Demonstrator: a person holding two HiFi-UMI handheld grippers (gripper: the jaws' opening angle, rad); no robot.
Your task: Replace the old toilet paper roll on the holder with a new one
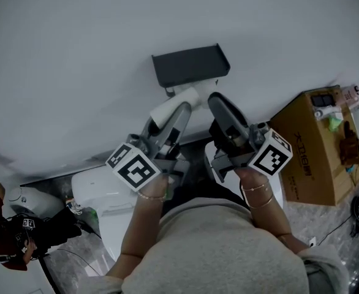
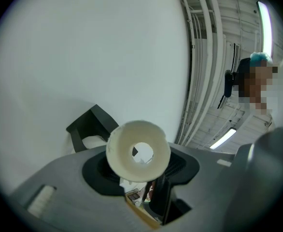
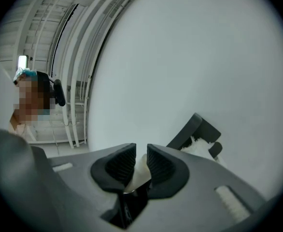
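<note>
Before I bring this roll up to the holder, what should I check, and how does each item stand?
1. Grip on the roll: ok. The left gripper has its jaws closed on it, seen end-on.
2. Roll core open: ok. The hole shows right through.
3. Holder free to take it: not ok. White paper sits under its shelf.
4. Right gripper free to help: cannot tell. Its jaws are nearly together, with something pale in the gap.
5. Approach: ok. Only bare wall surrounds the holder.
</note>
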